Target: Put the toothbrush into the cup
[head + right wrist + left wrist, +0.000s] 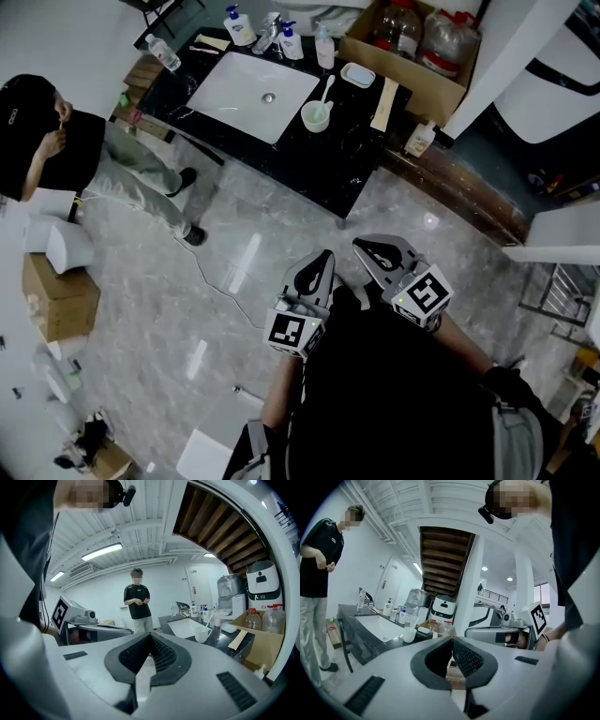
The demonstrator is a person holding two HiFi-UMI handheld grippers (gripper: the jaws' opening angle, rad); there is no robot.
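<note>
When seen from above in the head view, sits far up the frame: cup [316, 115], upper centre, on the black counter [347, 164], just right of the white sink [253, 94]. Already holds the toothbrush [326, 91], handle leaning up and to the right over the rim. Lies well apart from both tools: left gripper [324, 257] and right gripper [361, 247] at lower centre, side by side over the grey floor [234, 309], tips pointing up the frame toward the counter. Gives no close look at the jaws from that height.

Left gripper view: shows its own jaws together, pads meeting at the tip, nothing between. Places the cup [409, 634] left of centre, small, above and left of the jaw tip, on the counter; toothbrush too small to make out here. Adds what the overhead angle lacks: brown stair underside [443, 559] at upper centre, white machine [443, 609] just below it, right gripper at the right side.

Right gripper view: likewise shows jaws closed tight and empty. Puts the cup [202, 634] right of centre, above and right of the jaw tip, with the toothbrush [208, 626] sticking out of it. Also catches a standing person [137, 601] in a black top at centre, found in the head view at upper left, and a cardboard box [262, 644] with bottles at far right.
</note>
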